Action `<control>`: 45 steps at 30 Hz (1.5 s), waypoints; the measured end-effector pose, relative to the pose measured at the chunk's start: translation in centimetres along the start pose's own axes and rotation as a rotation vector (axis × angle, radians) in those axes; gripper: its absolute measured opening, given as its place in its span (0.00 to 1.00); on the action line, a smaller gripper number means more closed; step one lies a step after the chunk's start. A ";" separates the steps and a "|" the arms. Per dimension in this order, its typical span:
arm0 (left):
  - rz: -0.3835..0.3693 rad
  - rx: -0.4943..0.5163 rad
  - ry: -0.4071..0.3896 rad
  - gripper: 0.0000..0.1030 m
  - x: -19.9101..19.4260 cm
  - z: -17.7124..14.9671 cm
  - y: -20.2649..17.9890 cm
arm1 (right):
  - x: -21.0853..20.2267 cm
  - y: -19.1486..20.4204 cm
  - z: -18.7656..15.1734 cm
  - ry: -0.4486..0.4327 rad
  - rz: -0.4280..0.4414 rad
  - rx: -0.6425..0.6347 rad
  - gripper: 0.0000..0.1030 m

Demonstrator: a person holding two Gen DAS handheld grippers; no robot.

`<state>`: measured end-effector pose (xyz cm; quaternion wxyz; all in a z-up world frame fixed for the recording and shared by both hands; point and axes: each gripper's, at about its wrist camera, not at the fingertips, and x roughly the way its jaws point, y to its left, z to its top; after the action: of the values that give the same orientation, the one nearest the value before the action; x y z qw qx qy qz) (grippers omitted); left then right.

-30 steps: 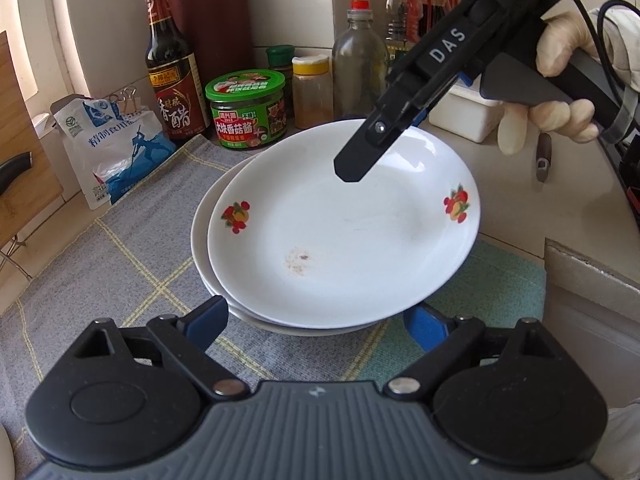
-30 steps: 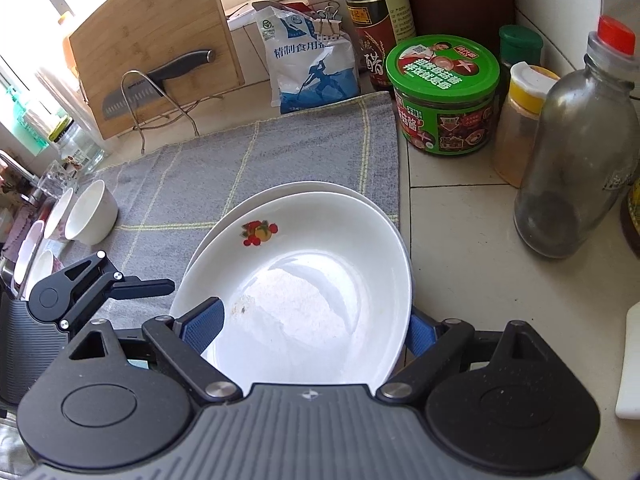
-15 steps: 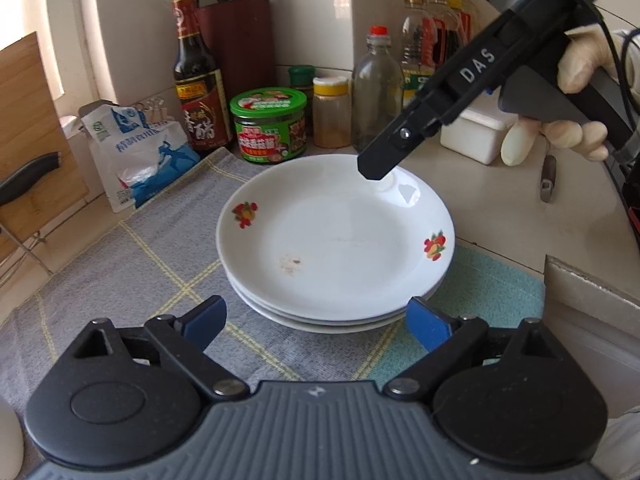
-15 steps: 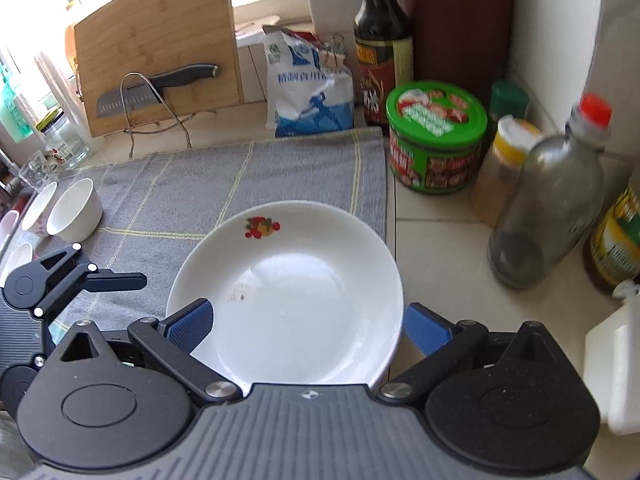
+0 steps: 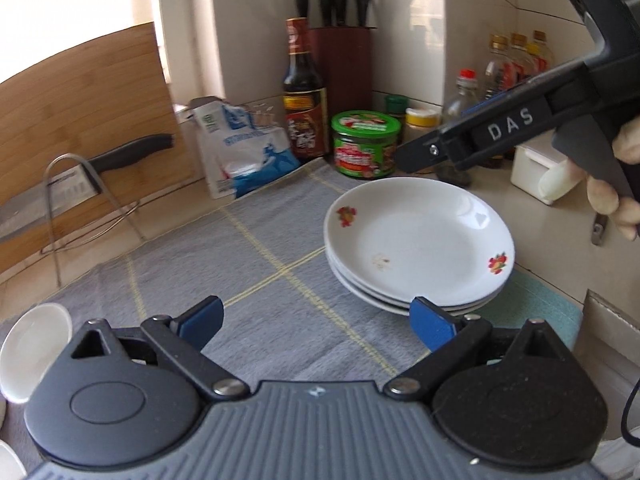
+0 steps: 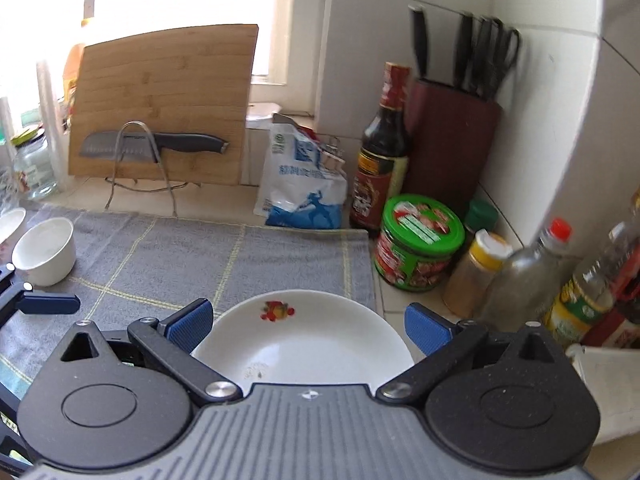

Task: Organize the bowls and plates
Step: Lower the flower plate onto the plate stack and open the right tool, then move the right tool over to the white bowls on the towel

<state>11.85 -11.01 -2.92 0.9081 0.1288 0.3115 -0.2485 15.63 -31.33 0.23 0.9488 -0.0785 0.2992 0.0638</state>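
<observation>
A stack of white plates with fruit prints (image 5: 420, 248) rests on the grey checked cloth (image 5: 248, 280), near its right end; it also shows in the right wrist view (image 6: 304, 340). My left gripper (image 5: 316, 324) is open and empty, low over the cloth, left of and in front of the stack. My right gripper (image 6: 306, 320) is open and empty above the stack; its body shows in the left wrist view (image 5: 500, 132). A white bowl (image 6: 45, 250) stands at the cloth's left end, also in the left wrist view (image 5: 34, 344).
Behind the stack stand a green-lidded jar (image 5: 365, 143), a dark sauce bottle (image 5: 302, 92), a knife block (image 5: 340, 72), a salt bag (image 5: 240, 152) and several bottles (image 6: 516, 280). A cutting board with a knife on a wire rack (image 6: 160, 112) leans at the back left. A white box (image 5: 536, 168) sits right.
The top plate went from tilted to flat on the stack. Both grippers have pulled back and up from the stack; the left one has swung left, so the stack now lies to its right.
</observation>
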 end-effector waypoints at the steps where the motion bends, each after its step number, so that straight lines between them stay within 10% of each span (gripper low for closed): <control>1: 0.013 -0.013 0.004 0.96 -0.2 -0.1 0.2 | 0.2 0.6 0.1 0.000 0.006 -0.031 1.00; 28: 0.455 -0.244 0.032 0.96 -12.5 -8.7 9.9 | 2.0 19.0 2.0 0.001 0.431 -0.321 1.00; 45: 0.423 -0.280 0.098 0.96 -13.7 -15.1 15.3 | 3.6 28.9 2.5 0.107 0.587 -0.352 1.00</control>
<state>3.09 12.85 -4.78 0.9327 0.0759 0.3527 -0.0009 15.11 -2.32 -3.05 0.8449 -0.1547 0.3429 0.3803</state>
